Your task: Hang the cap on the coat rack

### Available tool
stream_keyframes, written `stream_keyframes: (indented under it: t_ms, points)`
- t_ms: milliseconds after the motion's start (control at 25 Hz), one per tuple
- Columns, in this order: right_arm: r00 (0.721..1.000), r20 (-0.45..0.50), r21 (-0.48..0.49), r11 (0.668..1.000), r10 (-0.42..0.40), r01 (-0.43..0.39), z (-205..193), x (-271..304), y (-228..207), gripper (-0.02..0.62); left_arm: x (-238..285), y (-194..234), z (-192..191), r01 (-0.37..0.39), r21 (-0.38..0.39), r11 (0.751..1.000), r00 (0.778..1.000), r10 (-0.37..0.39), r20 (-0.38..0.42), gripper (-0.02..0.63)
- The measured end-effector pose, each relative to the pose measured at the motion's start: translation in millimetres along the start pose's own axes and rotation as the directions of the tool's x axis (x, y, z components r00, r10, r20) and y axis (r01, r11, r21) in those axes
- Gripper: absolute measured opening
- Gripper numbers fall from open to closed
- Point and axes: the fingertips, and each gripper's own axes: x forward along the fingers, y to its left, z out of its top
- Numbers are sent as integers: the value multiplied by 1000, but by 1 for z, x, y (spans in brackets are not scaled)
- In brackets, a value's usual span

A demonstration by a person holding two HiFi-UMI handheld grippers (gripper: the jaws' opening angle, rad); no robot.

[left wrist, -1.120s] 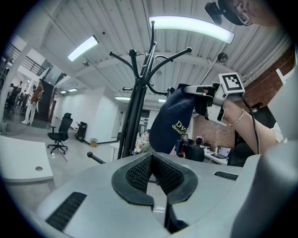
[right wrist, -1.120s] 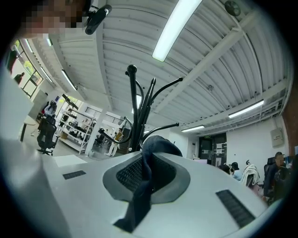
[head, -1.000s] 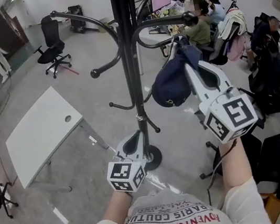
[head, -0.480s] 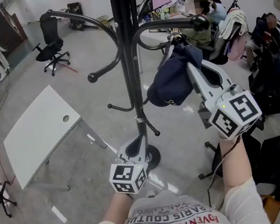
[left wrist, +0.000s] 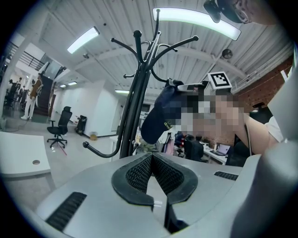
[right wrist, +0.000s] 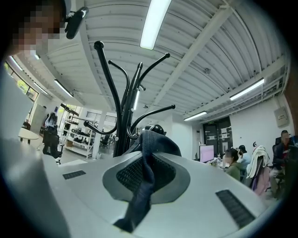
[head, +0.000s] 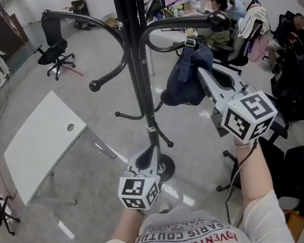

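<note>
The navy fabric cap (head: 185, 83) hangs from your right gripper (head: 196, 65), whose jaws pinch its back strap, just under a ball-tipped arm of the black metal coat rack (head: 135, 63). Your left gripper (head: 148, 158) sits low beside the rack's pole, jaws pressed together with nothing between them.

Coat rack (head: 136, 63) across all views
</note>
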Motion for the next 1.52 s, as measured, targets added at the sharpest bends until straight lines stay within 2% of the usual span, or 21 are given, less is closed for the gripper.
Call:
stream_keyframes:
  t_ms: [440, 720, 880, 1000, 1240, 1520]
  points:
    - [999, -38, 40, 999, 9, -7, -13, 20, -13, 23, 6, 1, -2, 3, 1, 1000, 1000, -3, -8, 6]
    - [996, -22, 77, 993, -83, 84, -6, 20, -39, 23, 3, 1, -4, -7, -4, 1000, 1000, 7, -13, 6]
    - [998, -46, 109, 992, -51, 56, -14, 29, -37, 23, 3, 0, -6, -5, -4, 1000, 1000, 5, -14, 6]
    - [998, -49, 97, 994, -35, 40, -17, 34, -29, 23, 4, 0, -7, -7, -2, 1000, 1000, 7, -15, 6]
    - [995, -99, -38, 999, -11, 8, -23, 52, 0, 23, 4, 6, -11, -14, -9, 1000, 1000, 14, -20, 6]
    - [994, -107, 41, 999, 7, -2, -34, 52, 5, 23, -2, 11, -9, -24, -11, 1000, 1000, 23, -21, 6]
